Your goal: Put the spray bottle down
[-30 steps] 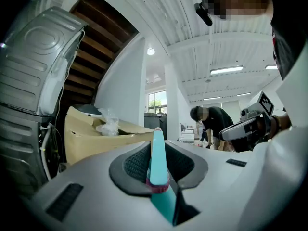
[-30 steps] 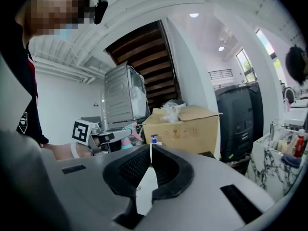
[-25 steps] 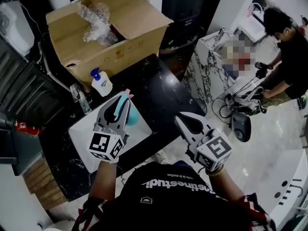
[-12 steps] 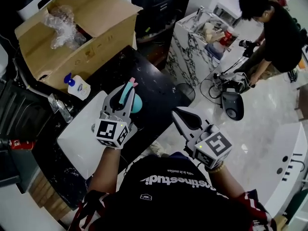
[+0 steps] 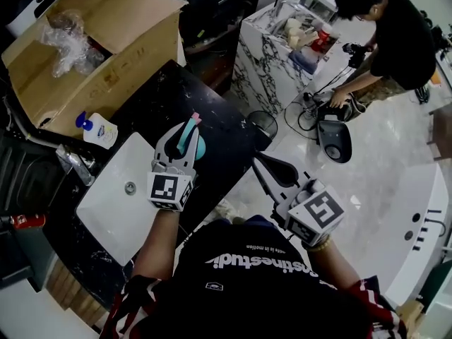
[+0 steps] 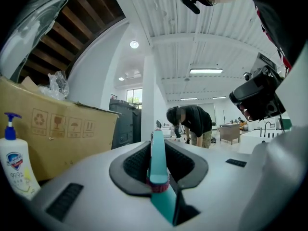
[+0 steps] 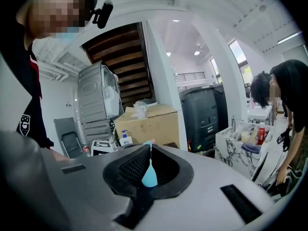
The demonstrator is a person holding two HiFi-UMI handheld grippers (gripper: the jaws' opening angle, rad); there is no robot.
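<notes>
Head view: the left gripper (image 5: 185,129) squeezes the teal spray bottle (image 5: 200,148), half hidden, above the black counter (image 5: 219,129) by the white sink (image 5: 106,210). The right gripper (image 5: 261,161) has its jaws together, empty.
Left gripper view: a soap bottle (image 6: 14,162) and a cardboard box (image 6: 67,134) sit beyond.
Right gripper view: only a bit of the spray bottle peeks through.

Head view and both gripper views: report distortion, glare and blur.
Head view: black counter nearly lost in shadow, white floor glaring. Left gripper view: fisheye bends the ceiling; spray bottle close and soft. Right gripper view: edges vignetted, windows blown out.

bare black countertop (image 5: 161,101) ahead, soap bottle (image 5: 99,130) and cardboard box (image 5: 113,44) far left
</notes>
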